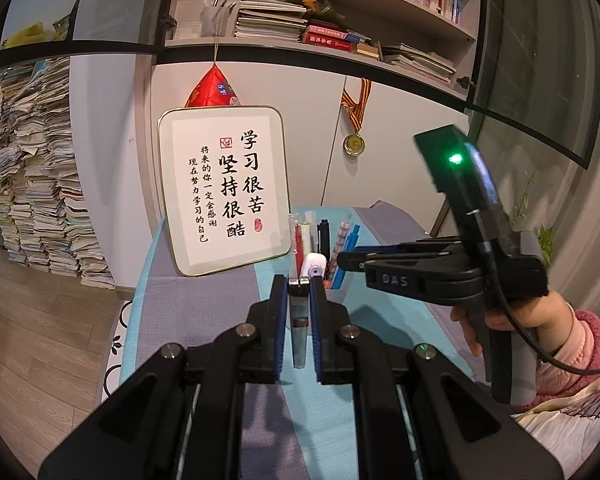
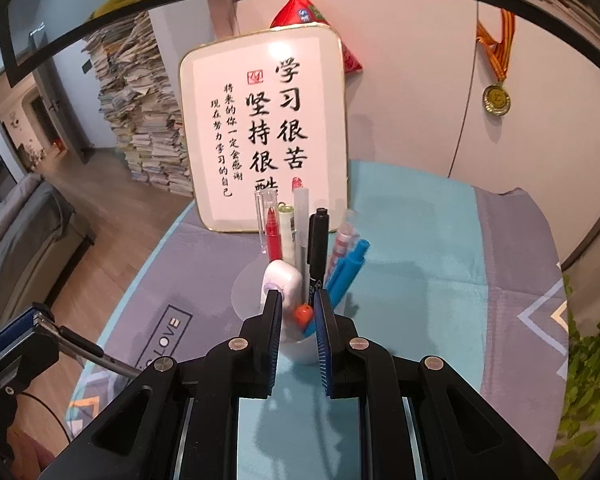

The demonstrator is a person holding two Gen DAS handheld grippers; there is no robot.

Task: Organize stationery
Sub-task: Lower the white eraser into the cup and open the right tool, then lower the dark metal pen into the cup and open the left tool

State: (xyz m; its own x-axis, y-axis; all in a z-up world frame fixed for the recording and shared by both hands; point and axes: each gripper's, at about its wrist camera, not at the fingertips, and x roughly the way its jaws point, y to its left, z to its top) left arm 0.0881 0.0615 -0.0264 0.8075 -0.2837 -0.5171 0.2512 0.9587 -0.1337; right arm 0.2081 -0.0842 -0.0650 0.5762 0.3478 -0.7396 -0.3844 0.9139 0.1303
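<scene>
While the left gripper (image 1: 299, 286) pointed toward the pen cup (image 2: 300, 344), its jaws stood narrow, clamped on a slim object (image 1: 299, 340) with a grey translucent body and a dark metal tip; in the right wrist view this object (image 2: 96, 354) showed as a thin dark rod jutting from the blue pads at 8 o'clock. What kind of stationery it was could not be told.

The pen cup was white and translucent, standing on the teal and grey cloth (image 2: 420, 248) just past the right gripper (image 2: 299, 300), at 12 o'clock from it. That gripper's jaws stood moderately apart, holding nothing, with their tips over the near rim of the cup. Upright in the cup stood a red pen with a clear cap (image 2: 271, 228), a frosted white pen (image 2: 301, 224), a black marker (image 2: 319, 248), a pink checked pen (image 2: 342, 244) and a blue pen (image 2: 350, 272) leaning toward 2 o'clock. A white rounded correction-tape-like item (image 2: 282, 280) leaned at the front of the cup, with a small orange ball-shaped piece (image 2: 303, 314) beside it, between the jaw tips.

Behind the cup, at 12 o'clock, a framed calligraphy board (image 2: 268, 120) leaned against the wall. A medal on a striped ribbon (image 2: 496, 98) hung at 2 o'clock, and a tall pile of papers (image 2: 140, 120) rose at 10 o'clock.
</scene>
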